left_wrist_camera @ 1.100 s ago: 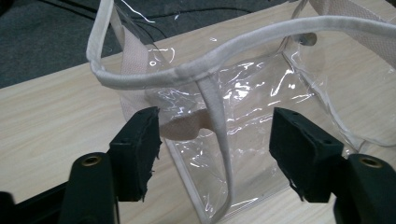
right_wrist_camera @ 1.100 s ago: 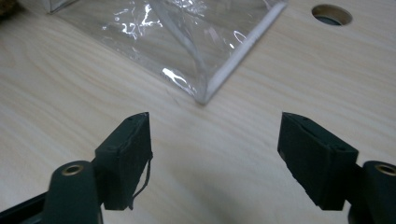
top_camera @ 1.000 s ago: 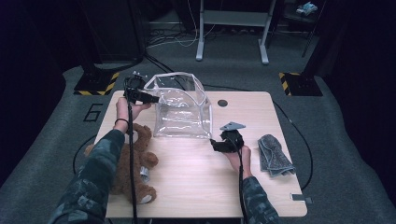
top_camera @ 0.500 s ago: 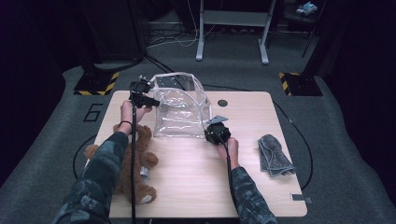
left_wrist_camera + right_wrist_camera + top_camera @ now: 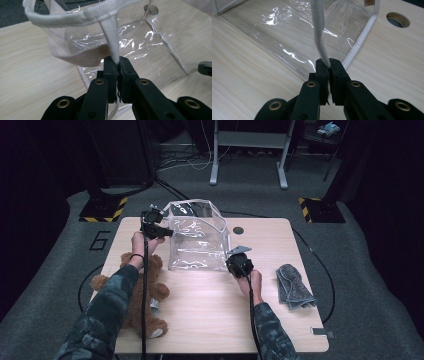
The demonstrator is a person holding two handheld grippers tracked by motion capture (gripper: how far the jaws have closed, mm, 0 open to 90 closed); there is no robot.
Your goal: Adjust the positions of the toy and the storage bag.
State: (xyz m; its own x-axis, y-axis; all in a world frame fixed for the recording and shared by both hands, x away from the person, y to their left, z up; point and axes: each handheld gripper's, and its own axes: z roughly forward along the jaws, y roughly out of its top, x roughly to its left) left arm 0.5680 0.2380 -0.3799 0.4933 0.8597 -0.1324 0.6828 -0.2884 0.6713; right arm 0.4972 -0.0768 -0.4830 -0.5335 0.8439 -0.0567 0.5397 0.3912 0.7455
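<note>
The right gripper [image 5: 234, 261], having left the cloth [image 5: 295, 285], now clamps a strap of the bag [image 5: 196, 241] like the left gripper [image 5: 161, 231], readying it for the bear [image 5: 137, 295].

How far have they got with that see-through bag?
Done: both tongs, left and right, are shut on the clear bag's white straps, holding it open. Left, probably: the teddy bear lies outside on the table, and so does the grey cloth.
</note>
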